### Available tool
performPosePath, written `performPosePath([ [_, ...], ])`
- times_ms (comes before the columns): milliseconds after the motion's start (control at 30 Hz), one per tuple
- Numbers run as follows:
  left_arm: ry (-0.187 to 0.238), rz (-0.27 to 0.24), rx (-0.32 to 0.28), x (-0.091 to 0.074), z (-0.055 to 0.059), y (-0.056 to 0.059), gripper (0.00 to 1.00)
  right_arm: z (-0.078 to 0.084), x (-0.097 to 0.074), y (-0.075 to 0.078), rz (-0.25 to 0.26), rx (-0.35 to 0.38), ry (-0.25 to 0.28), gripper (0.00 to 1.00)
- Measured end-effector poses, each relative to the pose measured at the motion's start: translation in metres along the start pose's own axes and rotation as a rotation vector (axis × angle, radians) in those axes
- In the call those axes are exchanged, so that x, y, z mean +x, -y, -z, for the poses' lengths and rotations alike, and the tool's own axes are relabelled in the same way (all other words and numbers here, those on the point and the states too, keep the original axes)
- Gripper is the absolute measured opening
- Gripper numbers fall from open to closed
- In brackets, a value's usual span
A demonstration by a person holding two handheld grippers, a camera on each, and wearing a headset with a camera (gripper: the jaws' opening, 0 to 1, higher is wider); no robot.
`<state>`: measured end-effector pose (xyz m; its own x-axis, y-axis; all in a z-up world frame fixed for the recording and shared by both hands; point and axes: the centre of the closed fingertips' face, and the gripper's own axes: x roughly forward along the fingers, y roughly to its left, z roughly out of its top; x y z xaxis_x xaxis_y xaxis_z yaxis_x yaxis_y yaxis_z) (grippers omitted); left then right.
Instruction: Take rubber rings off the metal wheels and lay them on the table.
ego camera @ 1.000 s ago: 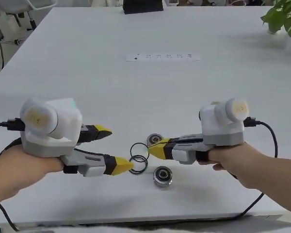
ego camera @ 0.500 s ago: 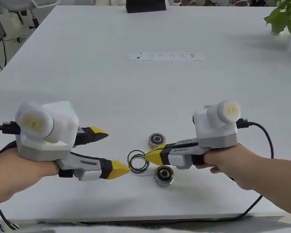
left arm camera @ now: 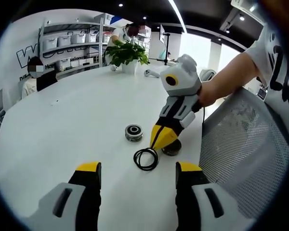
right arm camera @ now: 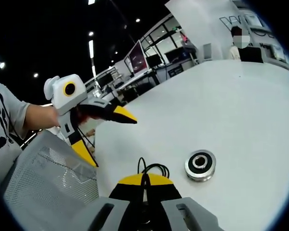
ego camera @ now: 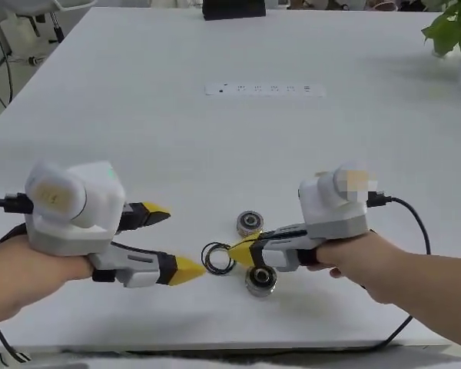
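Your right gripper pinches the thin black rubber ring in closed fingers. Your left gripper fingers gape. A round metal wheel hides partly behind.

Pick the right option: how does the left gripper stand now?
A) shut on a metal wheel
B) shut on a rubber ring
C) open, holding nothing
C: the left gripper has its yellow-tipped jaws spread wide, gripping nothing, and the rubber rings lie just beyond its tips.
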<state>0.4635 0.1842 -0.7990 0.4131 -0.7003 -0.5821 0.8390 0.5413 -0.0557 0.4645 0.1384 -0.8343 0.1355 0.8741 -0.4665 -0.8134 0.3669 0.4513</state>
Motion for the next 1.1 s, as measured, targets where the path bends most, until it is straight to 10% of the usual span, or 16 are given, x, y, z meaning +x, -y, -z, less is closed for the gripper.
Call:
performPosePath([
  [1100, 0.005, 0.007, 0.009, 0.001, -0.005, 0.002, 0.60, -0.004, -0.013, 0.009, 0.049, 0.020, 0.020, 0.09],
])
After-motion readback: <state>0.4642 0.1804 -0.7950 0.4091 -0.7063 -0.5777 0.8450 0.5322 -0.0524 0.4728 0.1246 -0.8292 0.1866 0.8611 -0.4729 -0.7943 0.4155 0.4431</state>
